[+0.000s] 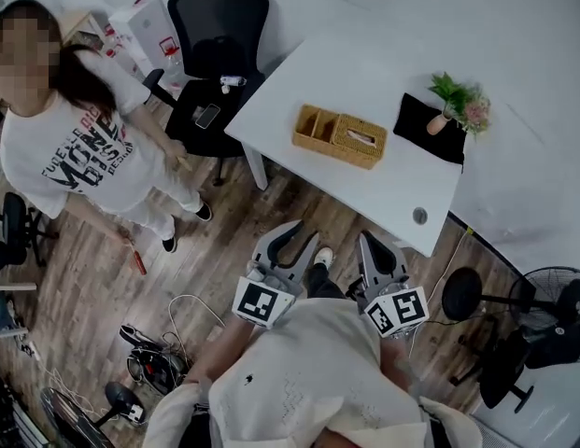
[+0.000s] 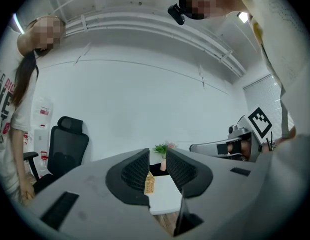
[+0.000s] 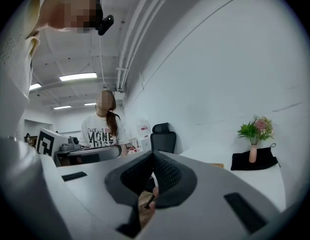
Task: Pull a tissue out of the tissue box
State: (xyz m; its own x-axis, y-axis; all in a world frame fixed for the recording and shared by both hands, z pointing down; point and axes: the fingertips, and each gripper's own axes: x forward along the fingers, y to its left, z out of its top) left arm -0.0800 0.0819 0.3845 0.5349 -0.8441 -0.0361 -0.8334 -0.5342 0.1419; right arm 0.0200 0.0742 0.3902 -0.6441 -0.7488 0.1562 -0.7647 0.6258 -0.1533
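White table bears wicker tissue box, black cloth.

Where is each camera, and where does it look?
Head view: on the person's head, looking steeply down at table and tissue box; left gripper, right gripper show.
Left gripper view: on that gripper, facing the table between its jaws; right gripper shows.
Right gripper view: on that gripper, facing the chair; left gripper shows.
All share the plant.

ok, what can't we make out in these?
- Tissue box: head view, too small to tell how far the tissue sticks out.
- Left gripper view: left gripper jaw hides all but a sliver of the box.
- Right gripper view: right gripper body does likewise.
- Round thing near the table edge: too small to name.
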